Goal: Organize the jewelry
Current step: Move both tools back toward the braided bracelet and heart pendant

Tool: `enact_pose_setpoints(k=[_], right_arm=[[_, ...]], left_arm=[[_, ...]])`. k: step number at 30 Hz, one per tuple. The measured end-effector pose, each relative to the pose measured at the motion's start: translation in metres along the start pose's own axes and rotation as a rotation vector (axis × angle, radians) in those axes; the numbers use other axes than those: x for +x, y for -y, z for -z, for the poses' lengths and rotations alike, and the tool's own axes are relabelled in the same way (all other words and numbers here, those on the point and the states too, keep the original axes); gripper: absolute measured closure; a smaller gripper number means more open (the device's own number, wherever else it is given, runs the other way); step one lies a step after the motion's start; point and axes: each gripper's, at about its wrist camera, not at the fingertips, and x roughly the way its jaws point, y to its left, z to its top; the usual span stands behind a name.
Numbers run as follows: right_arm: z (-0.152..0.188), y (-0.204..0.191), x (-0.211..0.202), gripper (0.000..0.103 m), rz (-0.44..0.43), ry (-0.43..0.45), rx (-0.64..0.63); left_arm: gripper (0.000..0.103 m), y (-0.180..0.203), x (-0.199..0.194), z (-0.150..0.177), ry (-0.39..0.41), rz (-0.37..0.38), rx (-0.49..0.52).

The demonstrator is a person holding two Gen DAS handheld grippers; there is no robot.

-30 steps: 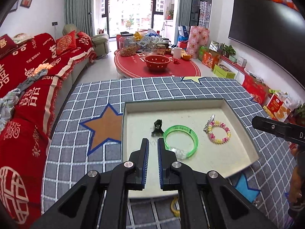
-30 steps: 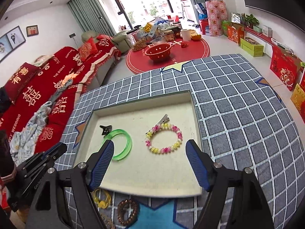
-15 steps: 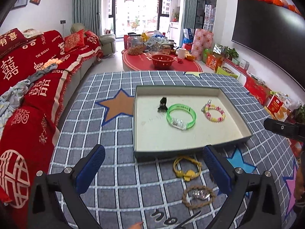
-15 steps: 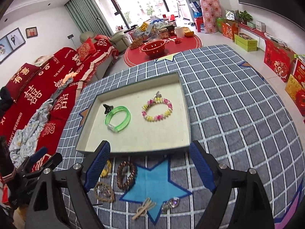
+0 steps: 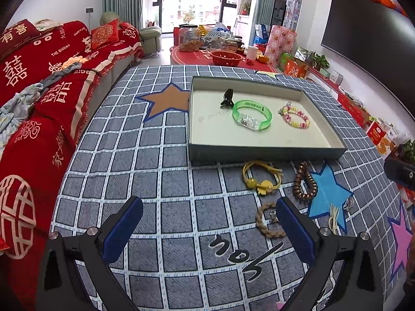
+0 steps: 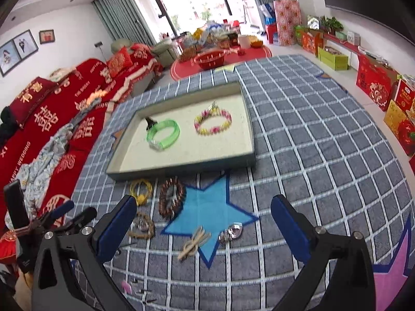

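Both grippers spread wide and empty; the left gripper sits nearer the braided bracelet, lying on the rug just before the tray's near edge, by its right finger.

Red sofa cover, left wrist view: white "THE BIGDAY" readable, "HAPPY" fragment further back, large double-happiness characters all over. Red cushion at sofa's far end: "有喜" in white. Same sofa cover from right wrist view: "WEDDING" along near edge, rest blurred. Grey checked rug: black brush-style marks between gripper fingers, not decipherable. Green bangle in tray: printed strip too small to read.
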Motion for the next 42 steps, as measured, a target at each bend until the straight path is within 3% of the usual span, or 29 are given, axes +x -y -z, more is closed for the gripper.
enact_pose_setpoints(k=[15, 31, 38, 42], right_arm=[[0.049, 0.024, 0.015, 0.0, 0.105, -0.127, 0.006], [0.057, 0.034, 0.021, 0.001, 0.177, -0.151, -0.017], [0.058, 0.022, 0.032, 0.02, 0.205, -0.157, -0.076], [0.059, 0.014, 0.037, 0.022, 0.237, -0.15, -0.125]], left_arm=[[0.0, 0.008, 0.015, 0.02, -0.092, 0.025, -0.006], [0.0, 0.026, 0.03, 0.022, -0.122, 0.016, 0.074], [0.0, 0.031, 0.038, 0.023, -0.129, 0.006, 0.1], [0.004, 0.034, 0.042, 0.023, -0.144, 0.013, 0.107]])
